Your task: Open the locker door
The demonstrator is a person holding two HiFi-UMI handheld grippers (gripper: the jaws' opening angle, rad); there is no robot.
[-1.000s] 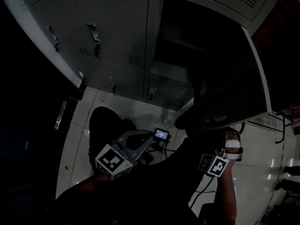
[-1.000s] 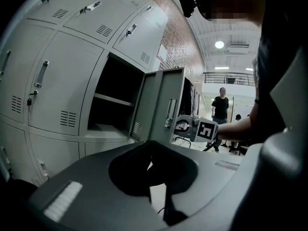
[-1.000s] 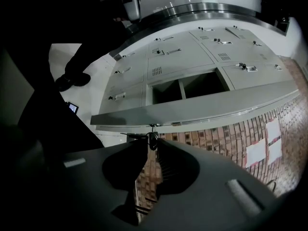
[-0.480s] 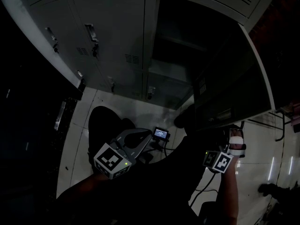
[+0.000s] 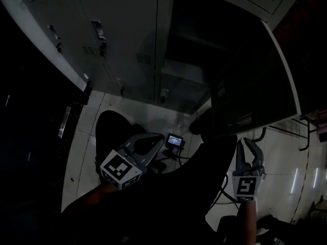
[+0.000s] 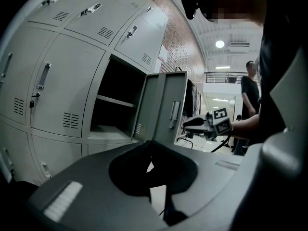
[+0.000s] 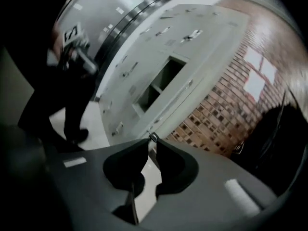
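Two grippers hang low in the head view, both well apart from the locker door point(image 5: 280, 60), which stands swung wide open to the right of its dark compartment point(image 5: 196, 40). The left gripper point(image 5: 156, 141) points up and to the right over the pale floor point(image 5: 148, 117), near a small lit screen point(image 5: 175, 140). The right gripper point(image 5: 247, 143) points up toward the lower edge of the door without touching it. Shut lockers point(image 5: 122, 29) fill the bank to the left of the open one.

From the left gripper view, that gripper's jaws are together at the tips, with nothing between them. Beyond them the locker door point(image 6: 161, 105) shows its grey inner face and a handle point(image 6: 174, 114), while a shelf point(image 6: 115, 100) crosses the open compartment. The right gripper point(image 6: 186, 125) is held just beside the door's free edge, clear of it. A person point(image 6: 250, 88) stands far back in the hall.

Across the right gripper view, which is blurred, the jaws sit almost together with only a thin slit, gripping nothing. Behind them lie the tilted bank of lockers, the open compartment point(image 7: 159, 83) and a brick wall point(image 7: 226, 107)
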